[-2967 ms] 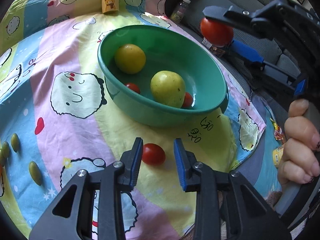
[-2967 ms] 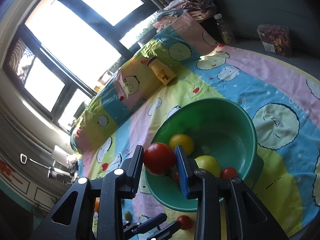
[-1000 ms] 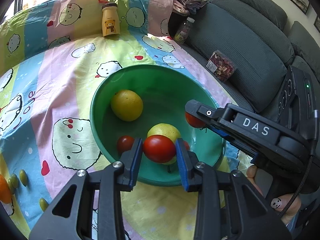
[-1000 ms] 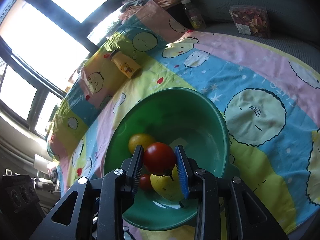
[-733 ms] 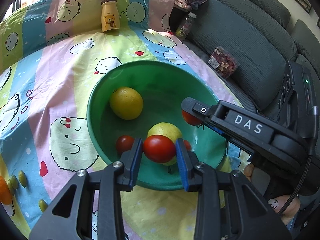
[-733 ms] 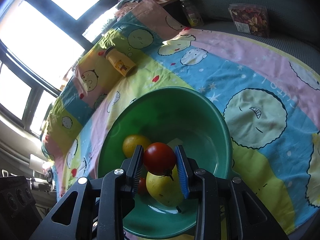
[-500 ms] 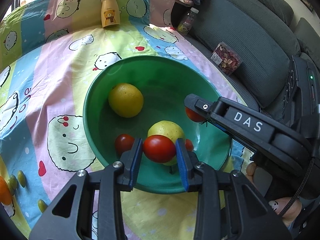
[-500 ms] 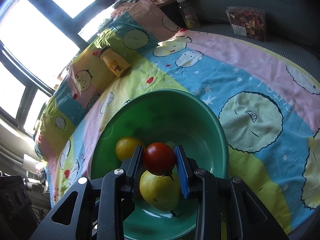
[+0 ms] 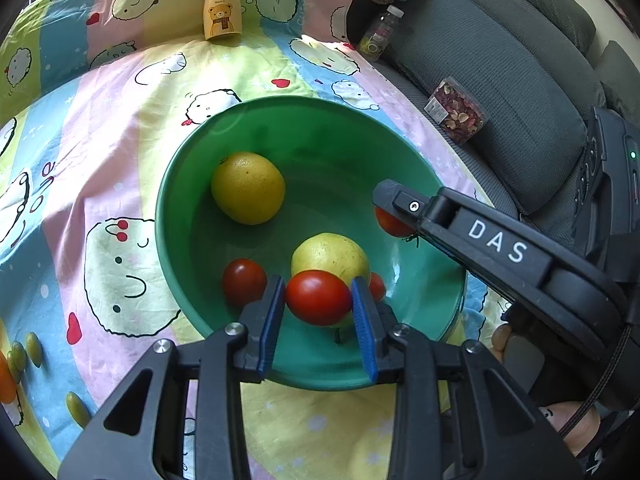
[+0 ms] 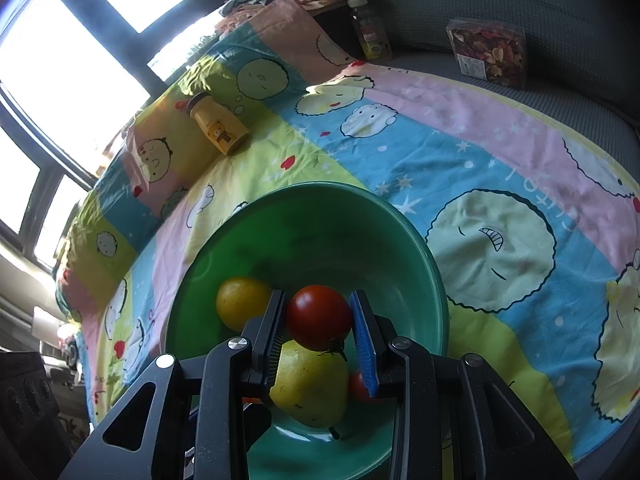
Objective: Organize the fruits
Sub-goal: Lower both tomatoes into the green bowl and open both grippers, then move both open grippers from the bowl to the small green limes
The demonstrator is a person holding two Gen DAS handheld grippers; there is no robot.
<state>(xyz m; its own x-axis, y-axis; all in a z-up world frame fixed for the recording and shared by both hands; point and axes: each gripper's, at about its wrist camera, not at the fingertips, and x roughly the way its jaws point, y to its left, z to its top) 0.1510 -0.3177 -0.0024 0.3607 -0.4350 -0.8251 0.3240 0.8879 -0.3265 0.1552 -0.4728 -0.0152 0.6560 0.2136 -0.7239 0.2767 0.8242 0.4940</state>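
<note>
Tomatoes: the left gripper [image 9: 319, 307] clamps one tomato [image 9: 318, 297] over the green bowl's [image 9: 188, 184] near rim; the right gripper [image 10: 319, 322] clamps a stemmed tomato [image 10: 319, 316], mostly hidden behind its own finger in the left view. Below lie a half-covered pear [image 10: 310, 388], an orange [image 9: 248, 187], and two small tomatoes, one barely visible.

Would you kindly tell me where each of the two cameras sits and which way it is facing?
Left wrist view: on the left tongs, looking steeply down into the green bowl; its fingers clamp a red tomato; the right tongs and a hand show at right.
Right wrist view: on the right tongs, looking down across the bowl toward the windows; its fingers clamp a second tomato.
Both share: the bowl, orange, pear, bear bottle, patterned cloth and sofa.
</note>
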